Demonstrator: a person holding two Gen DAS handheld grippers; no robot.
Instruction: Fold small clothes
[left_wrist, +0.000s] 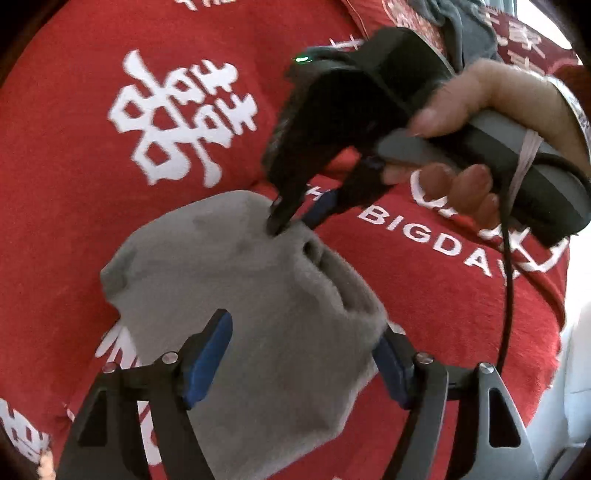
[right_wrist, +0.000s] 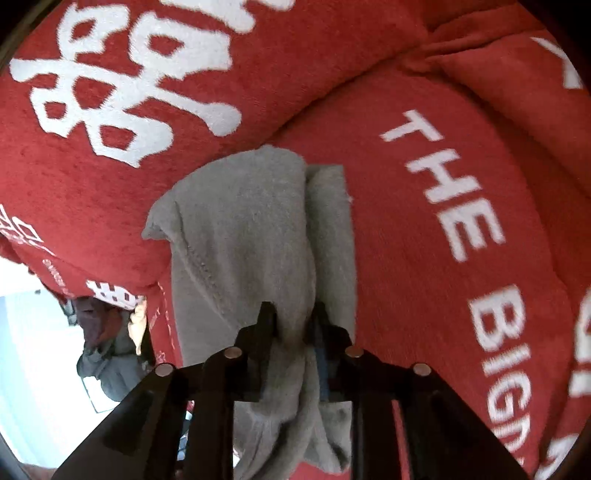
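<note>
A small grey garment (left_wrist: 236, 295) lies folded on a red blanket (left_wrist: 74, 184) with white lettering. My left gripper (left_wrist: 303, 343) is open, its blue-padded fingers standing on either side of the near part of the garment. My right gripper (left_wrist: 291, 221), held by a hand, pinches the garment's far edge. In the right wrist view the right gripper (right_wrist: 293, 321) is shut on a bunched fold of the grey garment (right_wrist: 251, 221), which stretches away over the blanket (right_wrist: 406, 258).
The red blanket is rumpled, with a raised fold behind the garment (right_wrist: 332, 92). A grey cloth (left_wrist: 465, 26) lies at the blanket's far edge. More clothes (right_wrist: 107, 332) show beyond the blanket's edge at the left. A black cable (left_wrist: 509, 277) hangs from the right gripper.
</note>
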